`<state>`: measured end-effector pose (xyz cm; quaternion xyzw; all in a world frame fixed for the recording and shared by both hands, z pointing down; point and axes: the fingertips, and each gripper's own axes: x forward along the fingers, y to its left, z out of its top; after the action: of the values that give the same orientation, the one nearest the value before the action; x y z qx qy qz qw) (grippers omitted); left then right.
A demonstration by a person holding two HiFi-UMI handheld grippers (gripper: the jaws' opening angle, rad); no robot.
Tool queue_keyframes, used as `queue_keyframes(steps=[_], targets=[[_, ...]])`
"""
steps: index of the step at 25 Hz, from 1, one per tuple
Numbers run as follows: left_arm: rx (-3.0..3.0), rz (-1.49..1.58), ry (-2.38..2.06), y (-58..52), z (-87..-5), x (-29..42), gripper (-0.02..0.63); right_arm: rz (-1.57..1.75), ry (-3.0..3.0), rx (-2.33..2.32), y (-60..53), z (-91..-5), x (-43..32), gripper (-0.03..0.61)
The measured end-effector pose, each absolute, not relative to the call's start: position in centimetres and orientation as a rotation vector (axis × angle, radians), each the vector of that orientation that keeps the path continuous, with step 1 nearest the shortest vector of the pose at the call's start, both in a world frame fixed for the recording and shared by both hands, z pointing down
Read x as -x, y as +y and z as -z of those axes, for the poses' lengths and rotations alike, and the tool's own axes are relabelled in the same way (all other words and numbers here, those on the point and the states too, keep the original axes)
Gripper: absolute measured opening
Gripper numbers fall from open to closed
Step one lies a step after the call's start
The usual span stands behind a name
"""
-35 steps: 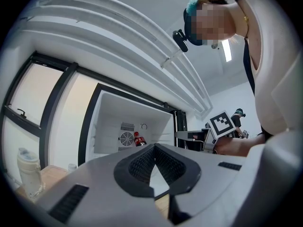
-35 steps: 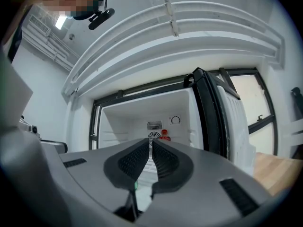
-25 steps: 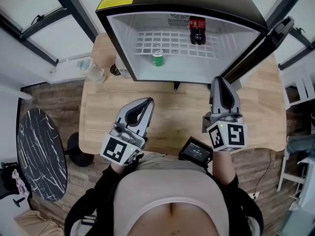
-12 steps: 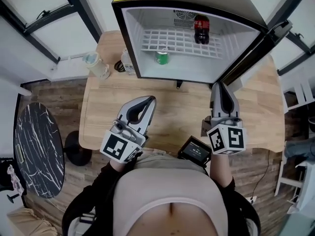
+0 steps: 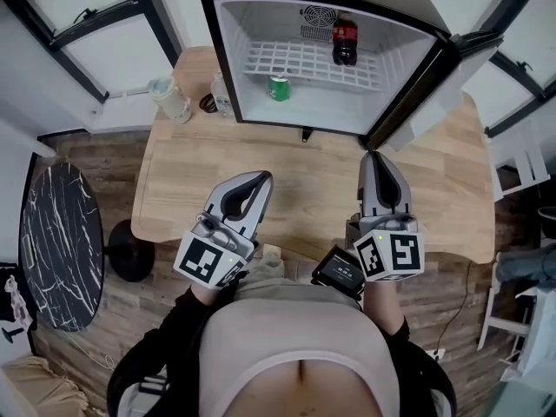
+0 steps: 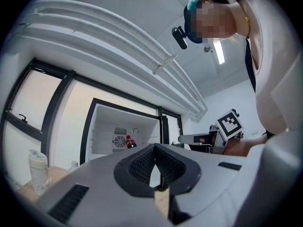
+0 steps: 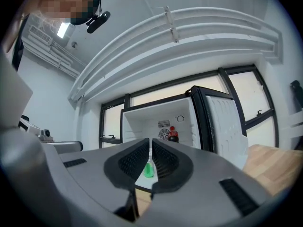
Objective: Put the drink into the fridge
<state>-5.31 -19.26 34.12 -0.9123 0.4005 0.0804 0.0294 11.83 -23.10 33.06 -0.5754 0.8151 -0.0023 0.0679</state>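
Note:
The small fridge (image 5: 252, 24) stands open on the wooden table (image 5: 174, 198), its door (image 5: 417, 85) swung out to the right. Inside, a cola bottle (image 5: 345, 42) stands at the back on the wire shelf, and a green can (image 5: 279, 88) stands nearer the front. My left gripper (image 5: 263, 179) hovers over the table in front of the fridge, shut and holding nothing. My right gripper (image 5: 373, 156) is also shut and empty, pointing at the fridge. In the right gripper view the green can (image 7: 148, 169) shows just beyond the shut jaws, with the cola bottle (image 7: 173, 134) behind.
A lidded plastic cup (image 5: 169, 101) and small bottles (image 5: 221, 98) stand on the table left of the fridge. A dark device (image 5: 340, 269) lies at the table's near edge. A black marble round table (image 5: 59, 246) stands on the floor to the left.
The head camera has shifted, so the fridge now sits a little left in the view. Both grippers stay shut over the table; the right one has drifted slightly left.

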Motion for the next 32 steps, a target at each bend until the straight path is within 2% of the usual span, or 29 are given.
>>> queue_keyframes(steps=[18,32], targets=[[2.829,-0.227,1.265,-4.0,-34.9,-1.2,0.005,0.051,2.525,1.661,-8.0,-33.9,-16.3,0.040],[2.807,-0.228,1.248,0.6,-33.8,-2.1,0.005,0.063,2.518,1.629,-3.4,-33.4,-16.4,0.040]])
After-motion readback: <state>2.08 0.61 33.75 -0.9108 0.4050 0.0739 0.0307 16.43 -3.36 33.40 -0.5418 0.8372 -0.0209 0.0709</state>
